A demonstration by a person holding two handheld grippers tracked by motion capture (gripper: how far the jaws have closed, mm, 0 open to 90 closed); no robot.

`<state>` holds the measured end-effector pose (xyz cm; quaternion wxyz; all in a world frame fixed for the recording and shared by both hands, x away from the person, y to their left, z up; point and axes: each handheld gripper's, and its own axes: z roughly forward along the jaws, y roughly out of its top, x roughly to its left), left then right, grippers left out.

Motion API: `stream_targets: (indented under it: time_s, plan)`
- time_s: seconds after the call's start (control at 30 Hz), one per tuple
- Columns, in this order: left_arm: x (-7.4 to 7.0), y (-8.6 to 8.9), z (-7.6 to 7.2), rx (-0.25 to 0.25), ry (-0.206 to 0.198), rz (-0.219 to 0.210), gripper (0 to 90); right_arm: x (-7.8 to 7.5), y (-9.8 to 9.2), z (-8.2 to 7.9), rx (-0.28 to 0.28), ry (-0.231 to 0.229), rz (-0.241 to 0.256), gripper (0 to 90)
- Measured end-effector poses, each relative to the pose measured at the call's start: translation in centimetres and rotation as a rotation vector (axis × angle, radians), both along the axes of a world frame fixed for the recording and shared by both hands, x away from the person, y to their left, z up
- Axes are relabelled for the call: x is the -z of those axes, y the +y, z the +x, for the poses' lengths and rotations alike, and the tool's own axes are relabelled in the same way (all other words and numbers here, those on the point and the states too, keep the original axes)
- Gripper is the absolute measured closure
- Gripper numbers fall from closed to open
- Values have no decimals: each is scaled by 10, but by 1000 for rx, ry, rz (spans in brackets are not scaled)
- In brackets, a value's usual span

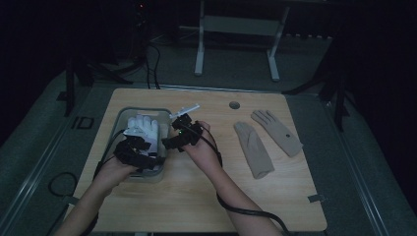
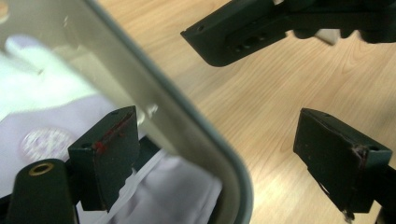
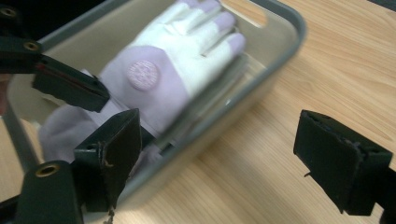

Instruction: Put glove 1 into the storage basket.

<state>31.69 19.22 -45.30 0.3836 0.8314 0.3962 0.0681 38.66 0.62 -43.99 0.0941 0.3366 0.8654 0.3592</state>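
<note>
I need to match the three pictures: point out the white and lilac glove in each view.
High view: white and lilac glove in the grey bin, left of centre.
Left gripper view: lower left, behind the bin wall.
Right gripper view: upper centre, inside the bin.
Shared landmark: the bin's rim.

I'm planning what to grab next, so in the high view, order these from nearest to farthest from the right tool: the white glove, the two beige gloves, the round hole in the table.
From the right tool:
1. White glove, just left, in the bin.
2. Round hole, up and right.
3. Nearer beige glove, to the right; close to the hole's distance, hard to separate.
4. Farther beige glove, far right.
</note>
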Motion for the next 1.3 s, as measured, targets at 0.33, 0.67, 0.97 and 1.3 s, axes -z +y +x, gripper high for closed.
stream_targets:
  time_s: [0.33, 0.67, 0.97, 1.3]
  plan:
    - [-1, -41, -7, 63, -49, -24, 147, 1, -41, -2, 37, -4, 27, 149]
    - [14, -69, -8, 137, -47, -57, 147, 4, -75, -9, 55, -35, 20, 149]
    - [41, -92, -15, 235, -15, -63, 147, 21, -105, -12, 78, -30, 33, 150]
    - [82, -116, -28, 357, 11, -66, 148, 37, -128, -17, 94, -22, 58, 150]
